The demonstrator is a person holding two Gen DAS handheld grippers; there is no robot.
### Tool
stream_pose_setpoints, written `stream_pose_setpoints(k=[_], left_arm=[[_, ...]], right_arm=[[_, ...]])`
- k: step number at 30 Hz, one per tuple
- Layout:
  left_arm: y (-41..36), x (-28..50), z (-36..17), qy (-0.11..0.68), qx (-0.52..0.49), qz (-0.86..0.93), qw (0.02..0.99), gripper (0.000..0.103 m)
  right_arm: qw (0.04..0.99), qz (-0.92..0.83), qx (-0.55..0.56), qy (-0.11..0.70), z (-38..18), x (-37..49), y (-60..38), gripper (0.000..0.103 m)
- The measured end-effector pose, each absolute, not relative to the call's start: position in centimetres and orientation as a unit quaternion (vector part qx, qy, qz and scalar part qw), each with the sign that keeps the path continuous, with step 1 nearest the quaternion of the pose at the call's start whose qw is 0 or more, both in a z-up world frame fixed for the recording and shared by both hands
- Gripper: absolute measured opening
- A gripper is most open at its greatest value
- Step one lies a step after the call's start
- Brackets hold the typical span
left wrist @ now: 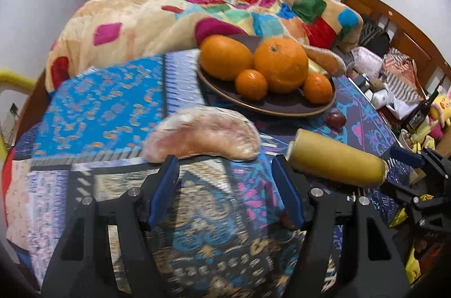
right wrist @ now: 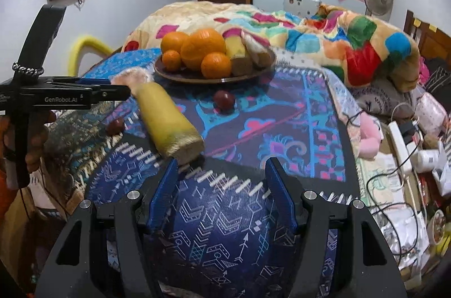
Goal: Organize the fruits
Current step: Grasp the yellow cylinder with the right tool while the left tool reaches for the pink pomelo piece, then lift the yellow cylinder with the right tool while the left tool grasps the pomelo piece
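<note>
A: Bedroom; patterned bedspread (right wrist: 282, 112) is the work surface, with a patchwork blanket (left wrist: 169, 16) heaped behind it. Any writing?

B: One label only: "GenRobot.AI" on the side of the left gripper (right wrist: 118, 89), seen from the right wrist. Nothing else is readable.

A: Fruit positions?

B: Brown plate (left wrist: 282, 106) mid-bed holds two big oranges and two small ones (left wrist: 251, 84), plus pale plush pieces at its far side. One yellow plush roll (right wrist: 169, 123) lies on the spread, near end just ahead of the right gripper (right wrist: 222, 168). Pink plush piece (left wrist: 203, 131) lies just ahead of the left gripper (left wrist: 225, 165). One dark red fruit (right wrist: 224, 99) sits between roll and plate; another (right wrist: 115, 126) lies left of the roll.

A: Jaws?

B: Left: wide apart, holding nothing. Right: wide apart, holding nothing; the roll is off its left finger, not between them.
</note>
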State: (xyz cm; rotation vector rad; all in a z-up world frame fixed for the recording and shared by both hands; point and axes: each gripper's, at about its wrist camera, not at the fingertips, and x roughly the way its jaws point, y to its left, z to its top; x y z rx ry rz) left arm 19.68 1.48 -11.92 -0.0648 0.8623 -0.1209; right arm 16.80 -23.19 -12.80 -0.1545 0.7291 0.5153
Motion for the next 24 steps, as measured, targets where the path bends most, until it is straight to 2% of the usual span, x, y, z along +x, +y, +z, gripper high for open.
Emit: stream_pose_setpoints(k=[5, 11, 15, 18, 22, 23, 24], left_arm=[[3.1, 18.3, -11.3, 0.411, -0.04, -0.052, 0.909, 0.068], [3.9, 17.5, -11.8, 0.407, -0.003, -0.034, 0.913, 0.068], [4.8, 18.9, -12.5, 0.428, 0.001, -0.04, 0.903, 0.068], [5.4, 21.1, -12.8, 0.445, -0.006, -0.053, 0.894, 0.068], [4.8, 23.2, -11.9, 0.438, 0.01, -0.069, 0.896, 0.068], [4.6, 23.5, -11.7, 0.436, 0.012, -0.075, 0.897, 0.069], [4.4, 23.9, -11.5, 0.434, 0.012, -0.081, 0.897, 0.075]], right_arm=[[0.896, 0.277, -0.061, 0.343, -11.8, 16.9, -22.2, 0.061], [0.886, 0.302, -0.086, 0.34, -11.9, 18.3, -18.6, 0.061], [0.881, 0.301, -0.097, 0.352, -12.8, 19.8, -17.3, 0.06], [0.873, 0.31, -0.089, 0.366, -13.4, 20.5, -17.0, 0.052], [0.868, 0.317, -0.086, 0.372, -13.9, 21.0, -16.9, 0.051], [0.867, 0.319, -0.084, 0.373, -14.0, 21.0, -16.9, 0.05], [0.866, 0.321, -0.083, 0.374, -14.0, 21.1, -17.0, 0.047]])
